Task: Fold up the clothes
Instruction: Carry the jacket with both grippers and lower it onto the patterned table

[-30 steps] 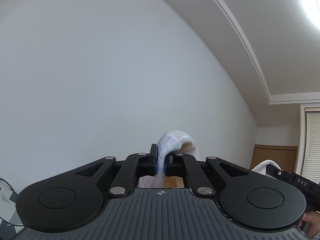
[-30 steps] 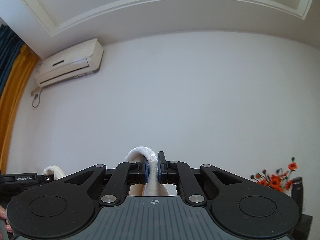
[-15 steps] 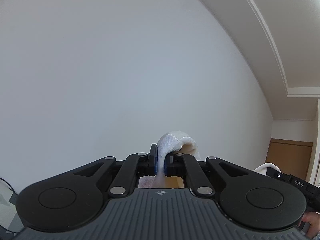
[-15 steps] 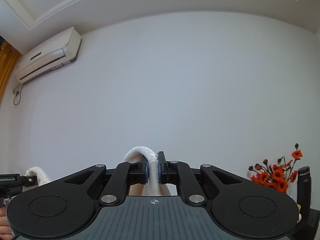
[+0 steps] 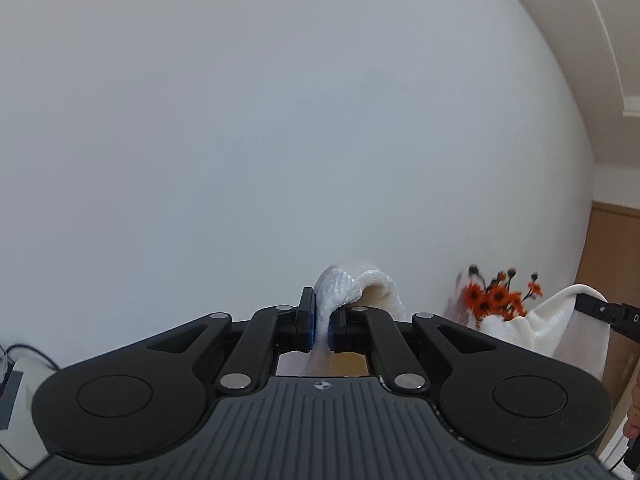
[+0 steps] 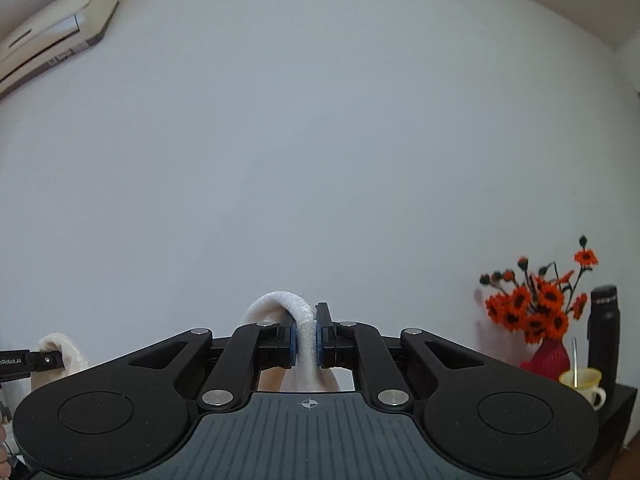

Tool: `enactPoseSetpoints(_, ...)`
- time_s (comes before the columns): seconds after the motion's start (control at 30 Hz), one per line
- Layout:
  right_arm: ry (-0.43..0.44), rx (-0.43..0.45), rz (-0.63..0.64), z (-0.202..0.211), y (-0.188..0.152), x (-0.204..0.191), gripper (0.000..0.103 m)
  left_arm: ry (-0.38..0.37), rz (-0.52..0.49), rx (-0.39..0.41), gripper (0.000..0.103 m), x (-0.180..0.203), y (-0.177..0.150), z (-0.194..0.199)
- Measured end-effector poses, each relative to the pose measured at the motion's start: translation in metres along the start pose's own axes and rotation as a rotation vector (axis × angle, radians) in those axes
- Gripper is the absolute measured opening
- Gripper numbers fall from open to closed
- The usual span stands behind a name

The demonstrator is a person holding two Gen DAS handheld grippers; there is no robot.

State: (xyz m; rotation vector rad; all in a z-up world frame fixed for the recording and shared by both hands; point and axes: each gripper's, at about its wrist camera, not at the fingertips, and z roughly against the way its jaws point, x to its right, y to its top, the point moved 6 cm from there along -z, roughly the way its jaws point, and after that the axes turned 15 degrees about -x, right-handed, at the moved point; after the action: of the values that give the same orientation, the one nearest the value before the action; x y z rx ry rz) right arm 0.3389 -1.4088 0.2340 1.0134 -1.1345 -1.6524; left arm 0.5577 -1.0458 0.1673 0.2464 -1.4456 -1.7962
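Note:
Both grippers point at a white wall, each holding part of a white knitted garment. My left gripper (image 5: 319,330) is shut on a bunched fold of the white garment (image 5: 348,286), which loops over its right finger. My right gripper (image 6: 306,338) is shut on another fold of the garment (image 6: 280,304), which curls over its left finger. In the left wrist view the right gripper's black tip (image 5: 608,314) shows at the right edge with cloth (image 5: 556,320) hanging from it. In the right wrist view the left gripper's tip (image 6: 24,362) shows at the left edge with cloth (image 6: 60,350).
Orange flowers in a red vase (image 6: 540,316), a dark bottle (image 6: 604,332) and a pale yellow mug (image 6: 582,384) stand on a dark surface at the right. An air conditioner (image 6: 52,36) hangs high on the wall at left. Part of a hand (image 5: 632,416) shows at the right edge.
Both views have tilted downward: the ceiling has slid out of frame and the flowers have come into the left wrist view. Both grippers stay shut on the garment.

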Motion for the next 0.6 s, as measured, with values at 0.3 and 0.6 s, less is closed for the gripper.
enactPoseSetpoints(0.3, -0.14, -0.362, 0.056, -0.108, -0.128, 0.019, 0.008, 0.041, 0.051, -0.397, 0.007, -0.056, -0.12, -0.081)
enactPoseSetpoints(0.6, -0.197, -0.667, 0.058, -0.147, -0.262, 0.023, 0.008, 0.079, -0.008, -0.655, 0.007, -0.061, -0.181, -0.129)
